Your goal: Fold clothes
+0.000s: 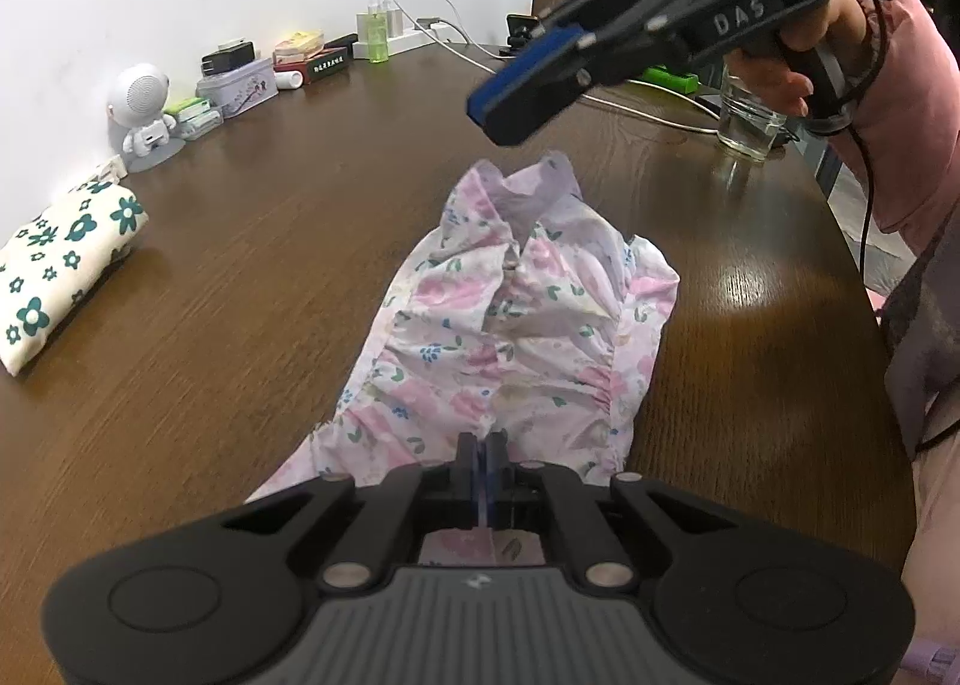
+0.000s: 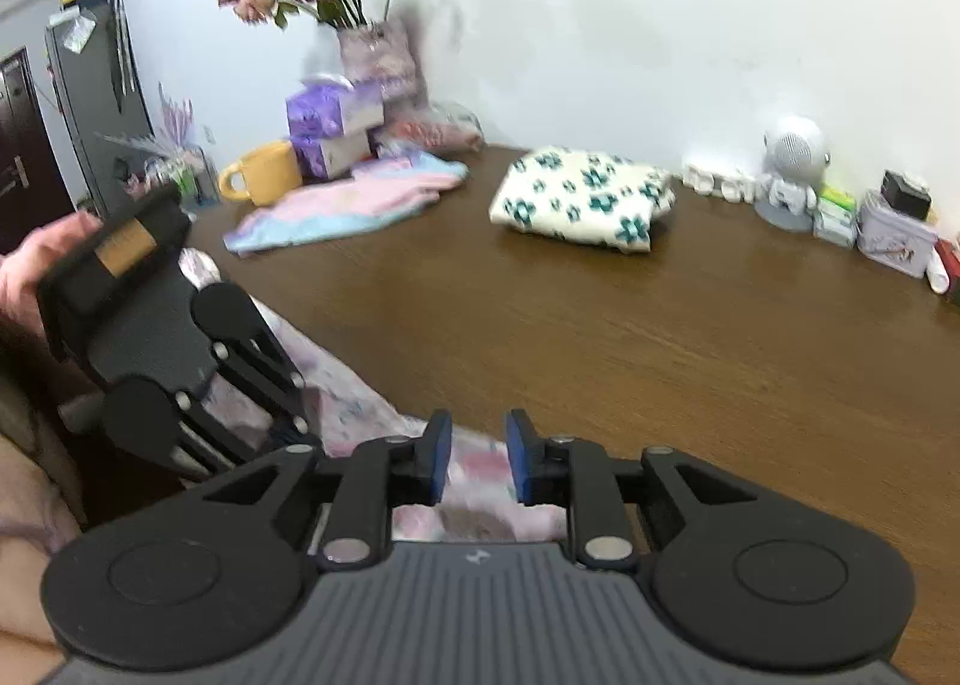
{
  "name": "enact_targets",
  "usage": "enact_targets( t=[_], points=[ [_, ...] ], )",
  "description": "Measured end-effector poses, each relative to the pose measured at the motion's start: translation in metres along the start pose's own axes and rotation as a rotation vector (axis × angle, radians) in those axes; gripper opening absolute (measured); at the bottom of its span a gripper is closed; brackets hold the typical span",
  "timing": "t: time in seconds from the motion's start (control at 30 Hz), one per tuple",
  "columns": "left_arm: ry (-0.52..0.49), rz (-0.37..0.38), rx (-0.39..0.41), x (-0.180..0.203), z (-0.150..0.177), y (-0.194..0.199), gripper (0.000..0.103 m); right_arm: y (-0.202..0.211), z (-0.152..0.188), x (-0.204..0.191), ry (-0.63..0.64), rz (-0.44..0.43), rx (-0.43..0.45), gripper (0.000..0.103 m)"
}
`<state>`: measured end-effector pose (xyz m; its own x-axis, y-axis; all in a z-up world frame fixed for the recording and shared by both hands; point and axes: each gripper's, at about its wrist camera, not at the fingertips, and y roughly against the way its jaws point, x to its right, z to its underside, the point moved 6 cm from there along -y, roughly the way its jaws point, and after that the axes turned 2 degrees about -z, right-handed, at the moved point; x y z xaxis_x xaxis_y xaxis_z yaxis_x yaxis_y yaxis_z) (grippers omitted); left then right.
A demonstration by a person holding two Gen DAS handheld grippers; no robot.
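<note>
A crumpled pink floral garment (image 1: 510,325) lies lengthwise on the brown table (image 1: 240,277). My left gripper (image 1: 482,448) is shut on the garment's near edge, the cloth pinched between its fingers. Held by a hand in a pink sleeve, my right gripper (image 1: 516,90) hovers in the air above the far end of the garment. In the right wrist view that right gripper (image 2: 478,460) is open, with the floral garment (image 2: 474,481) below the gap and nothing between the fingers. The left gripper's body (image 2: 180,361) shows at the left there.
A folded white cloth with green flowers (image 1: 60,265) (image 2: 585,196) lies toward the wall. A folded pink and blue cloth (image 2: 348,202), a yellow mug (image 2: 264,172), tissue boxes and a flower vase stand at one end. A glass (image 1: 747,114), cables and small boxes line the other.
</note>
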<state>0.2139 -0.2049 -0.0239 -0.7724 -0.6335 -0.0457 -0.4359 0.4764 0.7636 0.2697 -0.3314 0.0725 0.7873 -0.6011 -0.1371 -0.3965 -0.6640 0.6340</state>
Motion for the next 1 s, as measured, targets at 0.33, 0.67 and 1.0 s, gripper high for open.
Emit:
enact_targets(
  t=[0.33, 0.67, 1.0],
  points=[
    [0.000, 0.002, 0.004, 0.000, 0.002, 0.004, 0.005, -0.040, 0.025, -0.026, 0.044, 0.066, -0.052, 0.022],
    [0.067, 0.018, 0.112, -0.005, -0.031, 0.024, 0.010, -0.056, 0.073, -0.030, 0.080, 0.122, -0.119, 0.022],
    [0.020, -0.006, 0.008, -0.004, -0.027, -0.023, 0.010, -0.050, 0.080, -0.029, 0.043, 0.128, -0.068, 0.022]
  ],
)
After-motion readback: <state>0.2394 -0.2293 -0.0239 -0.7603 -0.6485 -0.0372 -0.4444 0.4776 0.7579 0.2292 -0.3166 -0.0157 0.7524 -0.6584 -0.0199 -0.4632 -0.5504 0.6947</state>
